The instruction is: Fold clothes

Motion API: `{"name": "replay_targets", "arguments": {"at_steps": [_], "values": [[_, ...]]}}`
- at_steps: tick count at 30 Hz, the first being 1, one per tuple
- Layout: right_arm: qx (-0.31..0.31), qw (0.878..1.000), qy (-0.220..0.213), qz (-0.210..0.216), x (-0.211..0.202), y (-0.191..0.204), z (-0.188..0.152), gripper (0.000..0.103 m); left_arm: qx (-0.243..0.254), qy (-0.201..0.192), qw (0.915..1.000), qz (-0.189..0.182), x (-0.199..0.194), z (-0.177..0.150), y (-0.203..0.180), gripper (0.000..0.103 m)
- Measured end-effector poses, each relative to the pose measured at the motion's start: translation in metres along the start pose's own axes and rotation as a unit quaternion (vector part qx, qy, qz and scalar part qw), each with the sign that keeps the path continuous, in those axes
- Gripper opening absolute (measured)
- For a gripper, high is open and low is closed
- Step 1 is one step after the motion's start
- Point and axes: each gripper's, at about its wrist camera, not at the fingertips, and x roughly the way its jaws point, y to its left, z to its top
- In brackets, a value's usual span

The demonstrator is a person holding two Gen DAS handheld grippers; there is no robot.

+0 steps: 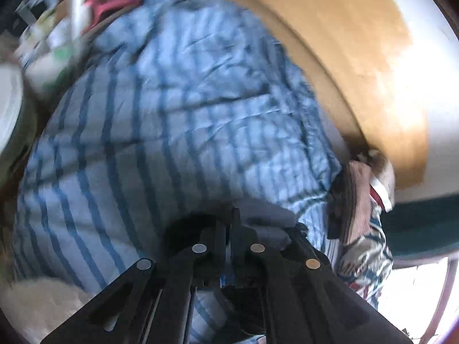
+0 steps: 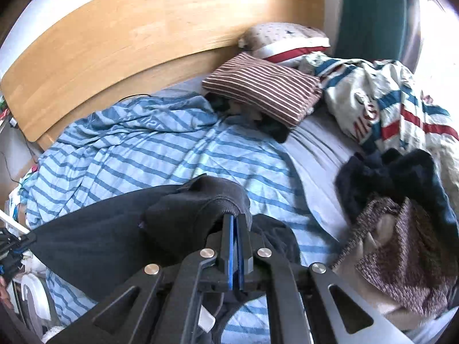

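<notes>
Right wrist: right tongs [image 2: 235,220] clamp black garment [image 2: 94,229]; left tongs [image 1: 229,223] pinch it too

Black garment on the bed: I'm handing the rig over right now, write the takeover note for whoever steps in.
Right gripper: shut on the black garment, pinching a bunched edge. The garment stretches left across the blue striped duvet.
Left gripper: jaws together on a dark fold of cloth; that view is blurred, so whether it is the same garment is unclear.
Waiting: a dark navy item and a brown knit heaped on the right of the bed.
Done: nothing visibly folded.
Left: spread the black garment flat, fold it, then the heap.
</notes>
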Motion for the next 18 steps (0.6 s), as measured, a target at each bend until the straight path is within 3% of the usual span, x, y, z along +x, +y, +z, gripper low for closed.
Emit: {"name": "replay_targets", "arguments": {"at_steps": [2,4,6,10,13,16,18], "values": [[-0.003,1.0,0.001,0.002,-0.002,-0.003,-0.011,0.003,-0.031,0.02,0.9992,-0.011,0.009,-0.01,0.013,0.037],[-0.001,1.0,0.008,0.007,0.002,-0.006,-0.017,0.003,-0.056,0.035,0.9965,-0.051,0.013,-0.021,0.024,0.047],[0.003,1.0,0.018,0.014,0.008,-0.01,-0.022,0.003,-0.064,0.036,0.9938,-0.083,0.01,-0.032,0.031,0.048],[0.011,0.999,0.039,0.027,0.019,-0.017,-0.03,0.005,-0.031,0.044,0.9933,-0.102,-0.002,-0.046,0.022,0.048],[0.016,0.998,0.054,0.038,0.028,-0.022,-0.037,0.008,0.038,0.074,0.9934,-0.079,0.001,-0.061,-0.003,0.048],[0.022,0.996,0.069,0.048,0.037,-0.028,-0.043,0.012,0.094,0.11,0.9865,-0.077,0.016,-0.082,-0.027,0.048],[0.03,0.994,0.085,0.058,0.049,-0.031,-0.05,0.038,0.105,0.131,0.9827,-0.08,0.027,-0.092,-0.032,0.048]]}}
